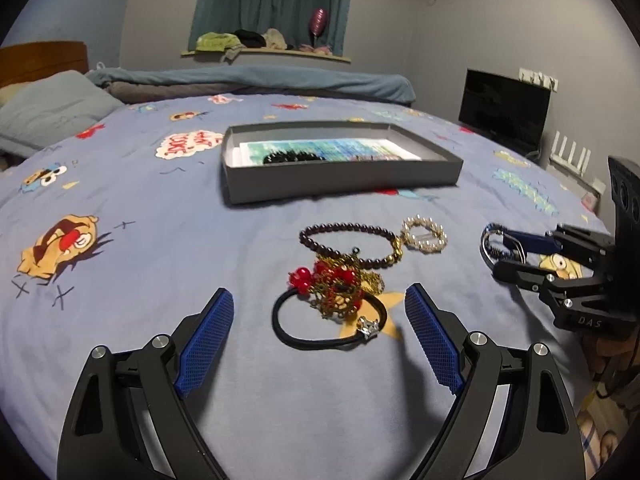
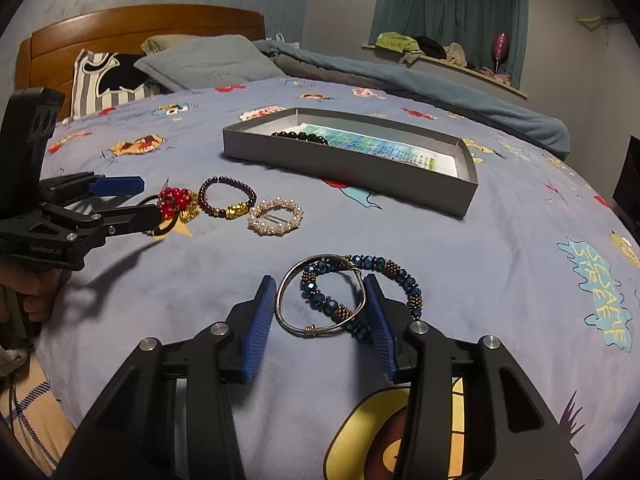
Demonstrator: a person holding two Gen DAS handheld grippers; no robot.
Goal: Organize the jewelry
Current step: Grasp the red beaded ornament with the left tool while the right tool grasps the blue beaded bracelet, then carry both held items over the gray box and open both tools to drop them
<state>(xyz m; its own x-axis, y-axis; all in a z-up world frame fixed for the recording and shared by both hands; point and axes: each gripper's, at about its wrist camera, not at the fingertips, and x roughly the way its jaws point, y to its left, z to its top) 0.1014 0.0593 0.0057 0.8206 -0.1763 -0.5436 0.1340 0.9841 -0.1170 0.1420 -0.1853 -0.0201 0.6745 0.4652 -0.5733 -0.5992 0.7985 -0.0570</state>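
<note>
Underneath, a cartoon-print bedsheet (image 1: pixel 160 248) meets grey walls (image 1: pixel 440 40).

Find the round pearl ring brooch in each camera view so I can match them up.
Left wrist view: the round pearl ring brooch lies right of centre, touching the dark purple bead bracelet.
Right wrist view: it lies left of centre, beside that bracelet.
Shared landmark: the shallow grey cardboard box behind it.

Dim indoor light, soft shadows, fisheye-warped edges
</note>
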